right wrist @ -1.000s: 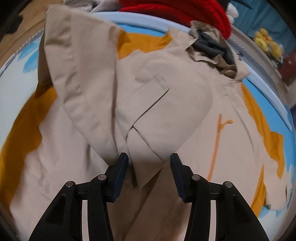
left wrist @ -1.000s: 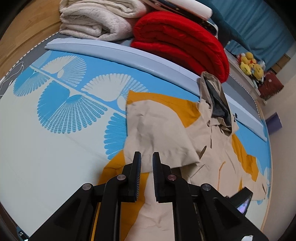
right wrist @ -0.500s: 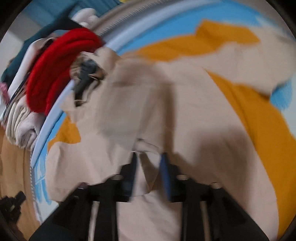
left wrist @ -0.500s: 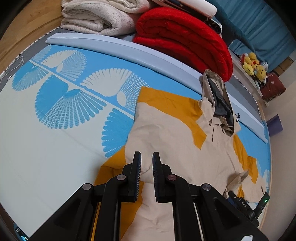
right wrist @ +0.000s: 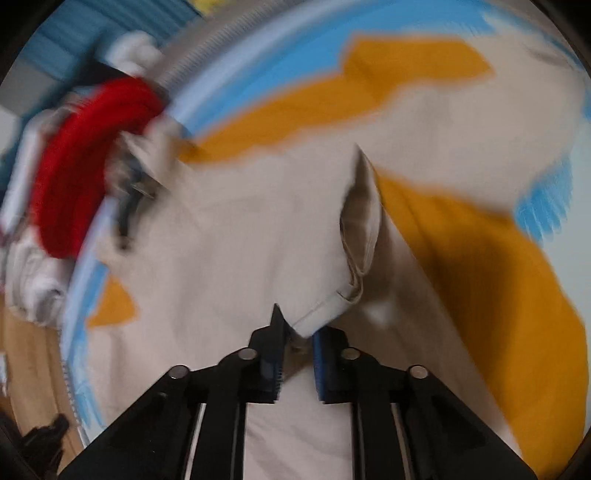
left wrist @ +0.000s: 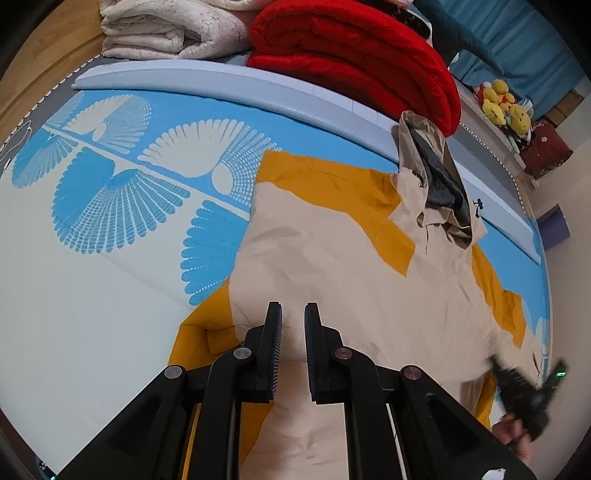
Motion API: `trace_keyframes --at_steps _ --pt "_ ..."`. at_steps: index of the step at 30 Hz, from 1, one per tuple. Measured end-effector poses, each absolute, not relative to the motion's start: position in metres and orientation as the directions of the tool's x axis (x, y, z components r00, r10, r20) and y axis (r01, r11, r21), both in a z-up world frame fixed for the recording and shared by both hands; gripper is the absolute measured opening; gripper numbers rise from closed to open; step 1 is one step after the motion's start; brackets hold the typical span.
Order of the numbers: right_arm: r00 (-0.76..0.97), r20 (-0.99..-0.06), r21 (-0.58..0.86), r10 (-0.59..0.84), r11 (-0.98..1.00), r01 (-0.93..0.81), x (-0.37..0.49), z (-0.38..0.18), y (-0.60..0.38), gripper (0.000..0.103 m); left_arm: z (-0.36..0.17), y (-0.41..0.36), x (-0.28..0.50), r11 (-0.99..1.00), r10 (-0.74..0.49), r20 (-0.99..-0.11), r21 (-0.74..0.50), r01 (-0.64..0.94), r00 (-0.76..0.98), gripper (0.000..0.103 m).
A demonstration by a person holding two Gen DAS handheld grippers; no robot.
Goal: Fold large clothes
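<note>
A beige and mustard hooded jacket (left wrist: 351,266) lies spread on the blue and white patterned mat (left wrist: 92,280), its hood (left wrist: 439,184) toward the grey mat edge. My left gripper (left wrist: 293,317) hovers over the jacket's lower left part, jaws nearly closed with a narrow gap, holding nothing. My right gripper (right wrist: 297,328) is shut on a beige sleeve cuff (right wrist: 354,236) and lifts it above the jacket body (right wrist: 236,236). The right wrist view is blurred by motion. The right gripper also shows in the left wrist view (left wrist: 528,391) at the lower right.
A folded red blanket (left wrist: 354,55) and a folded cream blanket (left wrist: 170,29) lie stacked beyond the grey mat edge (left wrist: 229,81). Yellow plush toys (left wrist: 502,107) and teal curtains (left wrist: 524,40) are at the far right. Wooden floor (left wrist: 40,62) shows at the upper left.
The folded left sleeve flap has been pulled across and opened flat. My right gripper closed on the sleeve cuff and swung it toward the right side. My left gripper stayed over the hem.
</note>
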State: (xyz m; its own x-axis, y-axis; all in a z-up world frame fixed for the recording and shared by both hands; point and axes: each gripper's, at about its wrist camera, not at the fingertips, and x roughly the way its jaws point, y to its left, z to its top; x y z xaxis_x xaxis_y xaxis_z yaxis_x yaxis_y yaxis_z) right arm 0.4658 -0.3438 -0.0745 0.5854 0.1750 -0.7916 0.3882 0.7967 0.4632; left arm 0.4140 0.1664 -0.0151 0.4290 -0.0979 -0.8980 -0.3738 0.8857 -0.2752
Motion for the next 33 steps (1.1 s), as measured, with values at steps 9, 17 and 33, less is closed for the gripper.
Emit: trace_keyframes --at_steps 9,17,33 --pt "0.563 -0.826 0.384 0.041 0.771 0.508 0.467 -0.070 -0.392 0.035 -0.062 0.163 0.424 0.892 -0.133 -0.932 -0.261 -0.370 0.337 0.010" --pt "0.588 -0.808 0.369 0.031 0.804 0.466 0.474 -0.056 -0.395 0.054 -0.103 0.159 0.427 0.902 -0.131 -0.955 -0.225 -0.367 0.265 0.010" --pt "0.562 -0.827 0.350 0.008 0.788 0.505 0.474 -0.048 -0.447 0.054 -0.119 0.184 0.410 0.883 0.021 -0.986 -0.060 -0.466 0.166 0.010"
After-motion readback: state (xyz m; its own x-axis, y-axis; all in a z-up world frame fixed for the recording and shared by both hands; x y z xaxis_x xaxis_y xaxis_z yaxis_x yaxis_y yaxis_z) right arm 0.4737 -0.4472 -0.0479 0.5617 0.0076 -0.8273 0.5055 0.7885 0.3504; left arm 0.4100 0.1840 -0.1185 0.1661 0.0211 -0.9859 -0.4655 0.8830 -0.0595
